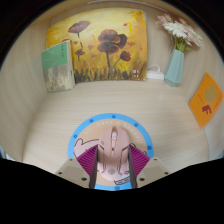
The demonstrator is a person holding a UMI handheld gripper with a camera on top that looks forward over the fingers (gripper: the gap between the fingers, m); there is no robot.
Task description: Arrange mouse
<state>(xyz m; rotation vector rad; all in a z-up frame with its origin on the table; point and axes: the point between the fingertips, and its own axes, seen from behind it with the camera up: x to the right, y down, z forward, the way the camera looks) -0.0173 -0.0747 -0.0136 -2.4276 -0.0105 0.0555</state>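
The mouse (112,150) is seen between the pink pads (88,160) of the gripper (112,170), over a round blue-rimmed mat (78,135) on the pale worktop (130,105); the jaws appear clenched on the mouse, though contact is partly hidden; a painting (95,45), a book (58,66) and a vase (176,66) are ranged beyond; the mouse is best kept level, centred on the mat, and lowered gently before release.
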